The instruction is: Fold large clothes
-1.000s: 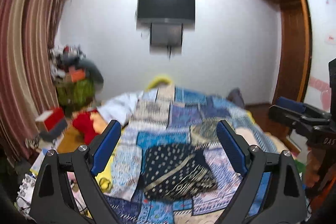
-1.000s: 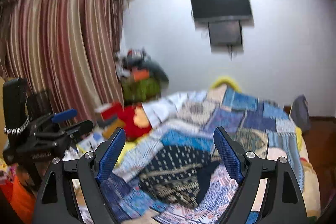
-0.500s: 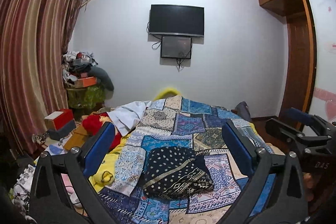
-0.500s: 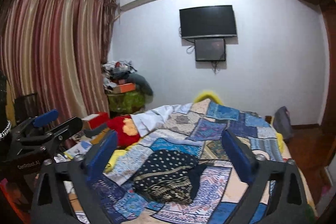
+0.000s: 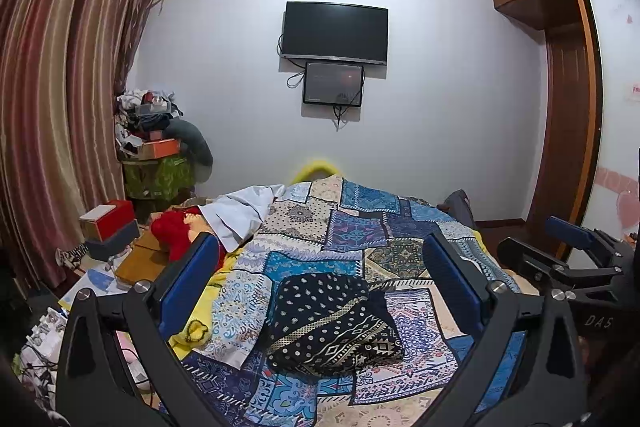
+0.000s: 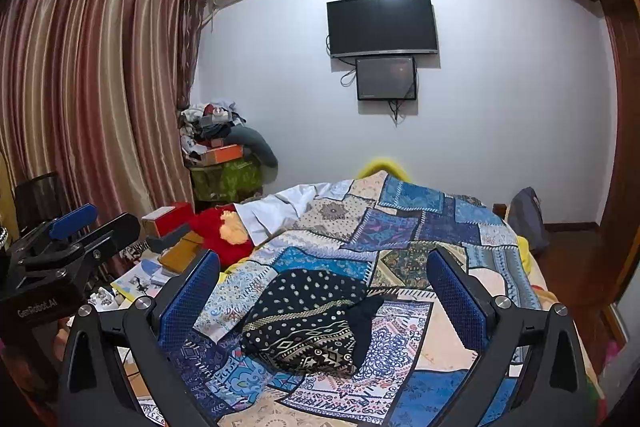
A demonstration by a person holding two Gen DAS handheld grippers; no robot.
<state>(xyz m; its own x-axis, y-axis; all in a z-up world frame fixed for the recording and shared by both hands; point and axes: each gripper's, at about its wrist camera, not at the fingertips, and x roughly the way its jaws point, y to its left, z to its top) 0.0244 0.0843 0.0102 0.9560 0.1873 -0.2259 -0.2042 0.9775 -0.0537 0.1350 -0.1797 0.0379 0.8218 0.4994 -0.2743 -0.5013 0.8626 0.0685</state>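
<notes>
Ahead in the left wrist view, the left gripper (image 5: 320, 279) has spread its jaws wide, empty, above the folded black patterned garment (image 5: 332, 323) on the patchwork bedspread (image 5: 360, 227). Likewise, the right wrist view shows the right gripper (image 6: 322, 287) gaping, nothing held, the garment (image 6: 304, 323) near, centre.

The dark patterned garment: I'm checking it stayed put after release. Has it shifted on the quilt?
No. The dark patterned garment lies on the same patches of the patchwork quilt.

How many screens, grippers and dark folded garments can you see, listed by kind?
Screens on the wall: 2, the large television and the small screen under it.
Grippers: 2, the left gripper and the right gripper, both open.
Dark folded garment on the bed: 1.
Total: 5.
</notes>
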